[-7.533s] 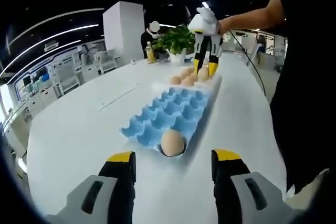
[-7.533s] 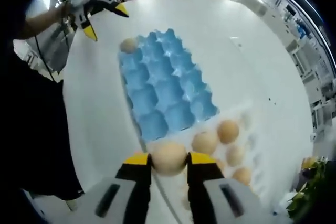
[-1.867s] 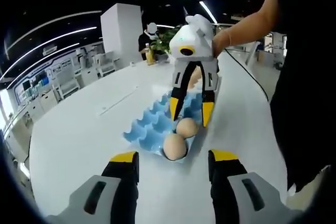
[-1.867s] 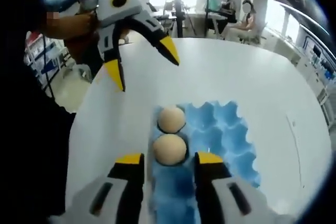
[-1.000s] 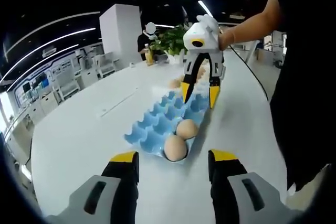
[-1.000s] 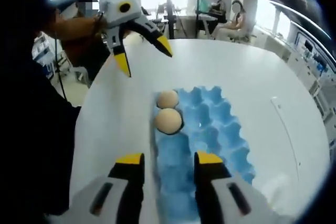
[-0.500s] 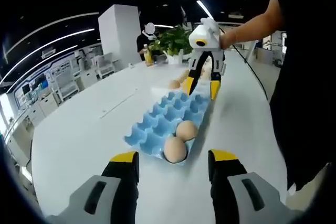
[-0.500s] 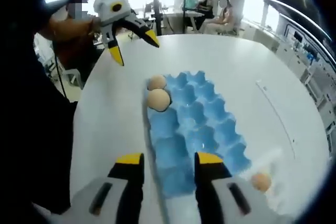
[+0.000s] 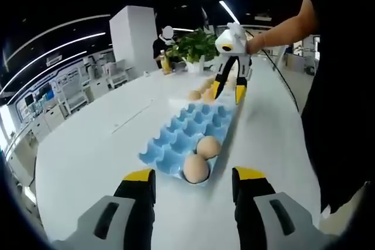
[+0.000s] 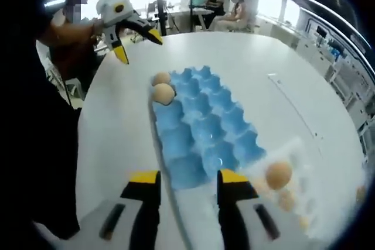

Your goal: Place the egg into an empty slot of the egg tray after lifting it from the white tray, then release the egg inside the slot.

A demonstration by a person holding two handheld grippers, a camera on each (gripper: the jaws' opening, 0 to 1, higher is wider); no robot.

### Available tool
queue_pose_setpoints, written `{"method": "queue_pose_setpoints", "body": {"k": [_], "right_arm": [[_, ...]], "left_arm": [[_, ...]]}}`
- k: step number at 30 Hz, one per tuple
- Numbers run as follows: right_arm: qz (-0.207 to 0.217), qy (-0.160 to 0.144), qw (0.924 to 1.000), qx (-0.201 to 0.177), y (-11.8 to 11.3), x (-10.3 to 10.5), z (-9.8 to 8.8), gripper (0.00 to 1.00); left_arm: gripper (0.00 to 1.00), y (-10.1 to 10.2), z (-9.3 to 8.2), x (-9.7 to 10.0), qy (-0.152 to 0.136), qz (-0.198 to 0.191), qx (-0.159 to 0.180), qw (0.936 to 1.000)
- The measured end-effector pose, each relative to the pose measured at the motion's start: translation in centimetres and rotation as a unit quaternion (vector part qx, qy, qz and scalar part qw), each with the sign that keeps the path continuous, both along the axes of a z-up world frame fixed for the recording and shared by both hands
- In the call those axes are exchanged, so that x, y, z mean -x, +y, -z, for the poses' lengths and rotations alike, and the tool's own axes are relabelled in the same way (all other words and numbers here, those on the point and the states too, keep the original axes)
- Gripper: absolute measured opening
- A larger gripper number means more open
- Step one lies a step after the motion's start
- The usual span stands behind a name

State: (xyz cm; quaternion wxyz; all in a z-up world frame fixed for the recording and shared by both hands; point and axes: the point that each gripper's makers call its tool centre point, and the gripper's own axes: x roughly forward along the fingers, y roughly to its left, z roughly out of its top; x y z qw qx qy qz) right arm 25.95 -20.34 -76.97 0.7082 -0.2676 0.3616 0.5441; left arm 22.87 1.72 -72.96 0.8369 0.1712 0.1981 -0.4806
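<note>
**Two eggs seated, right gripper back over the white tray end**

White counter carries the blue egg tray, its long axis running away from the white tray. Two eggs sit in adjacent end slots. Right gripper hangs empty, jaws apart; left gripper likewise agape, idle. Next egg lies in the white tray; orientation unclear. Risk: an off-centre pinch could let it roll or crack.
</note>
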Motion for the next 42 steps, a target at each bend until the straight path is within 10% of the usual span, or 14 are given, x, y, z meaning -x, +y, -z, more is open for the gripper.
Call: {"method": "queue_pose_setpoints", "body": {"k": [42], "right_arm": [[0.096, -0.007, 0.9941, 0.05, -9.8, -0.8, 0.2, 0.41]], "left_arm": [[0.54, 0.1, -0.1, -0.3, -0.001, 0.003, -0.006, 1.0]]}}
